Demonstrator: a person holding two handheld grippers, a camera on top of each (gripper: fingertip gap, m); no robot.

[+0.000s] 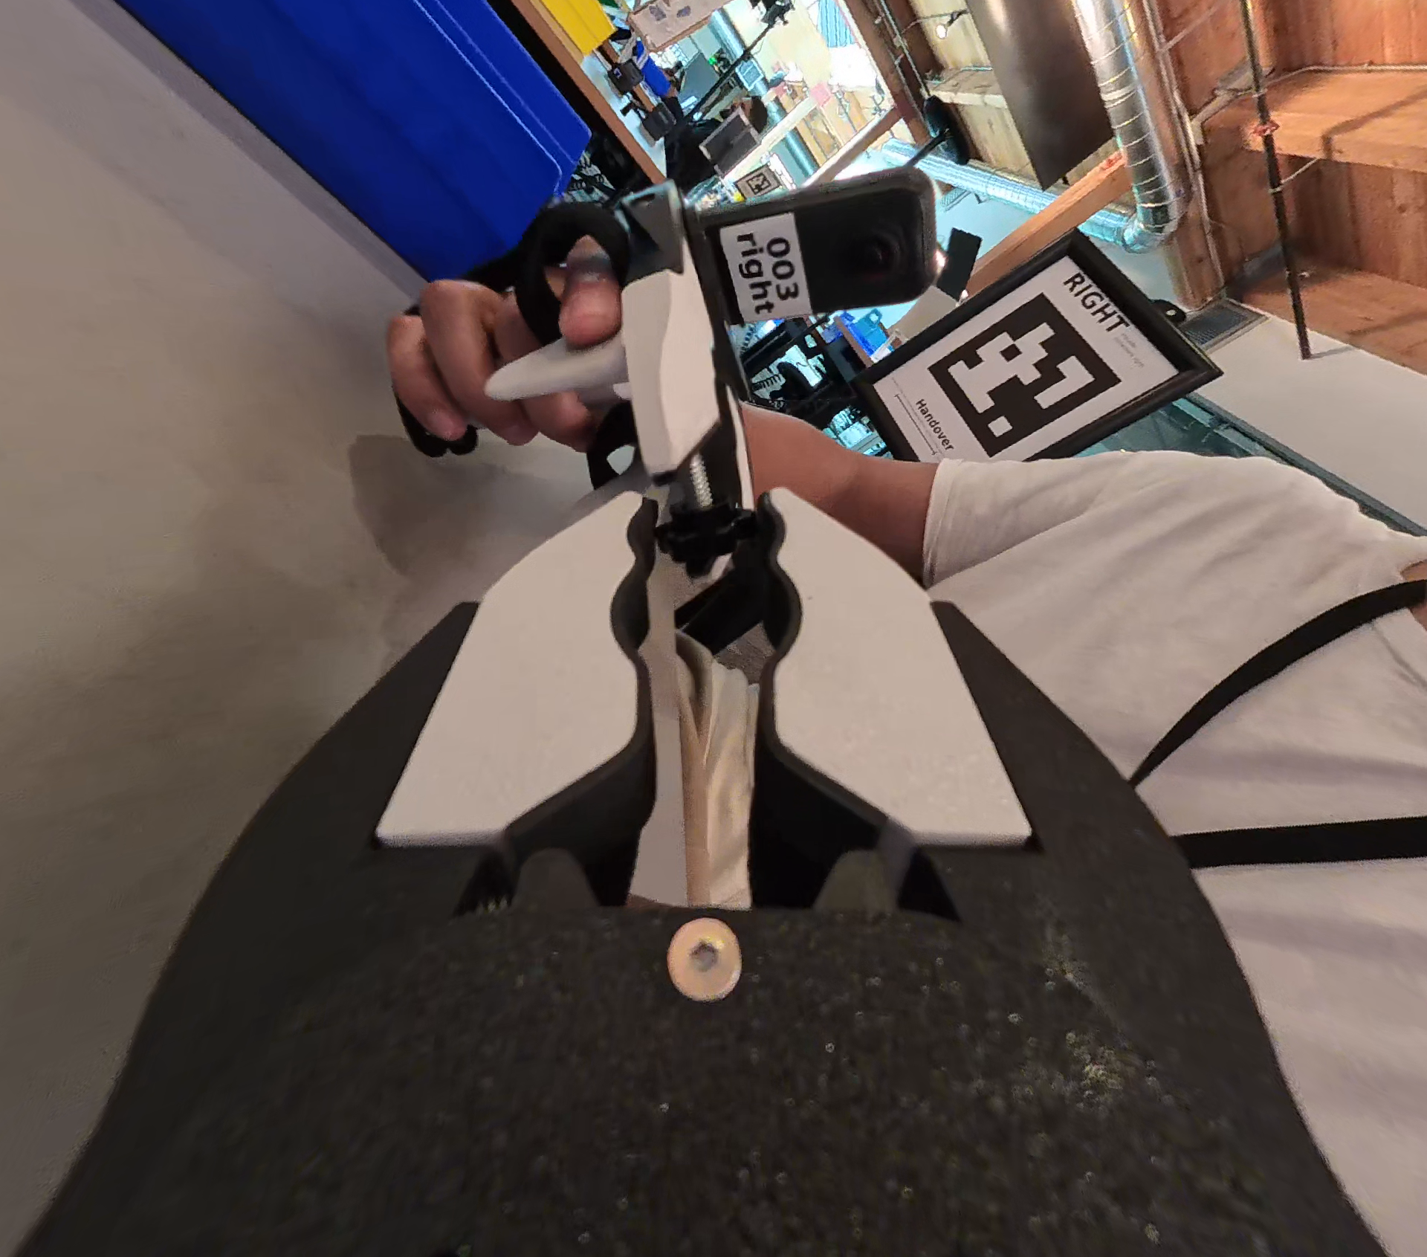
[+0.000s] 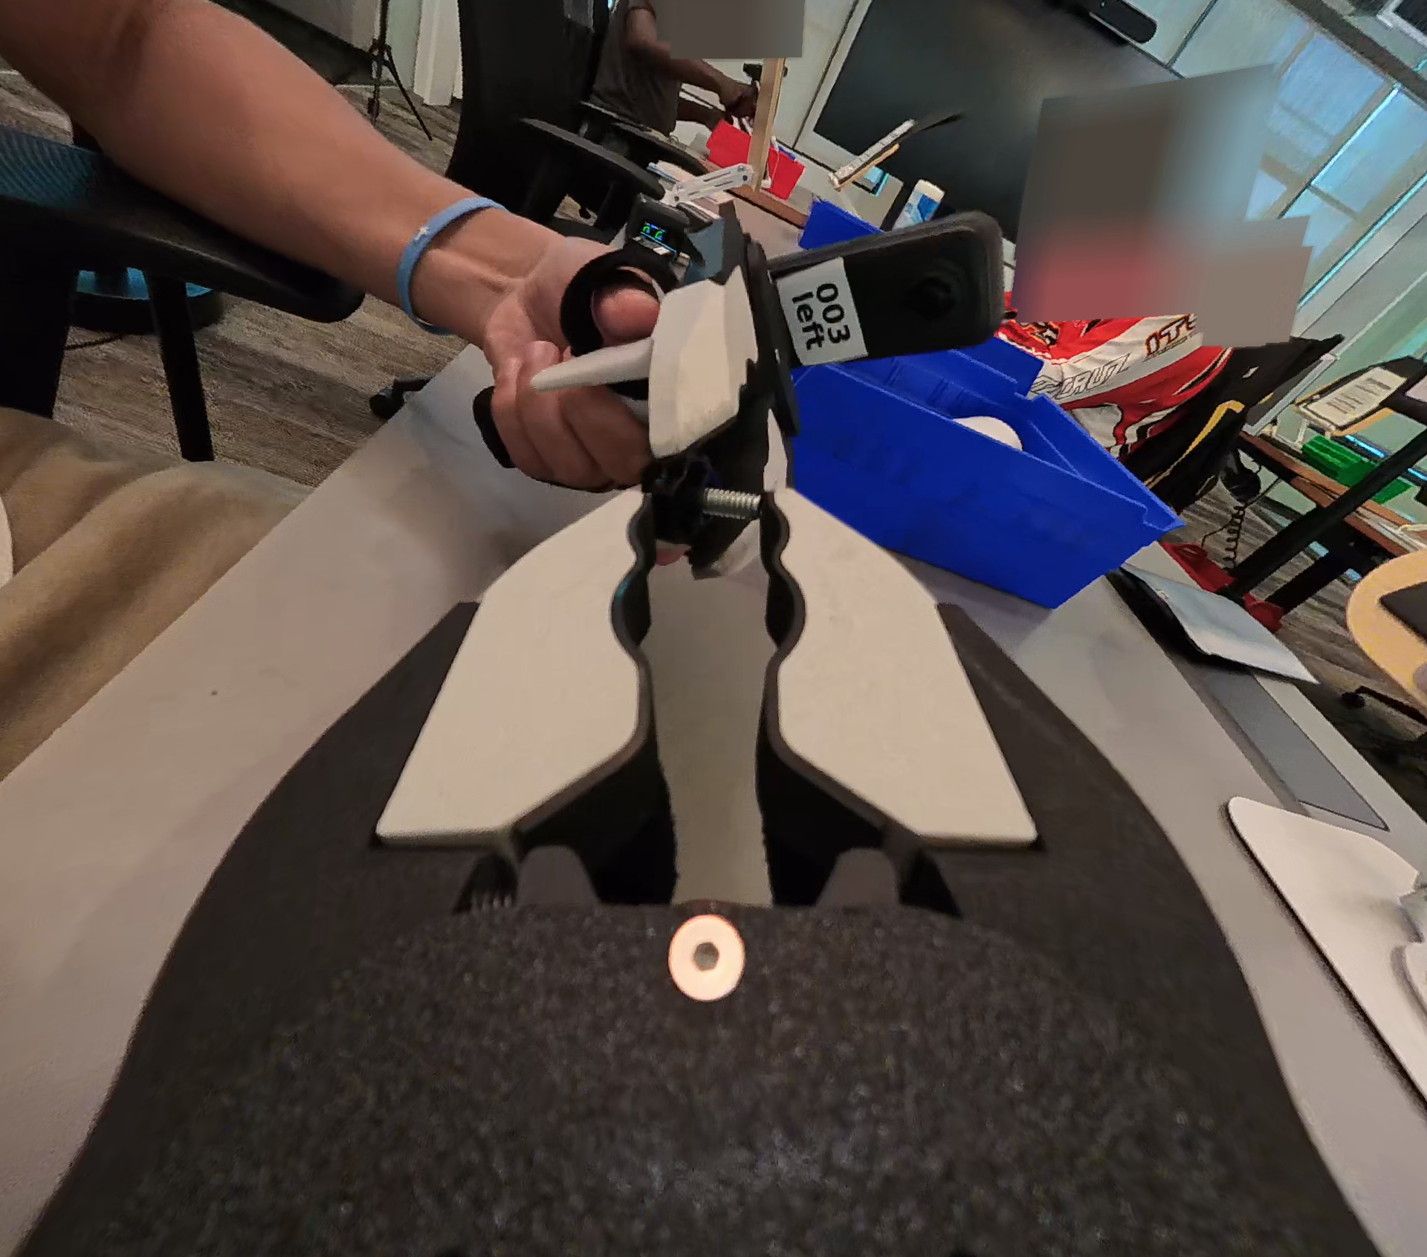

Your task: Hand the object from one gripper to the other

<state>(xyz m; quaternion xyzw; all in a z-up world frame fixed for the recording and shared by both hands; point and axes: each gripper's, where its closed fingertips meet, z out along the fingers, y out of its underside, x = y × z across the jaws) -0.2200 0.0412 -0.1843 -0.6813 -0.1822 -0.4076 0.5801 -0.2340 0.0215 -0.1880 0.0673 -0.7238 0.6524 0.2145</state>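
Observation:
The object is a small black plastic piece with a threaded metal bolt [image 1: 706, 529]. It sits between the tips of my left gripper [image 1: 706, 513]. The right wrist view shows the same piece, with its bolt [image 2: 730, 502] spanning the tips of my right gripper [image 2: 706, 517]. Both grippers meet tip to tip over the grey table [image 2: 232, 641], turned crosswise to each other, each narrowed onto the piece. A hand [image 1: 479, 363] holds the right gripper's handle. Another hand [image 2: 556, 401] with a blue wristband holds the left gripper's handle.
A blue bin [image 2: 965, 471] stands on the table just behind the grippers; it also shows in the left wrist view [image 1: 309, 23]. A framed marker sign [image 1: 1035, 370] stands beyond. A white pad [image 2: 1351, 911] lies at the right edge. Chairs and people are in the background. My two grippers' fingertips are within a few centimetres of each other.

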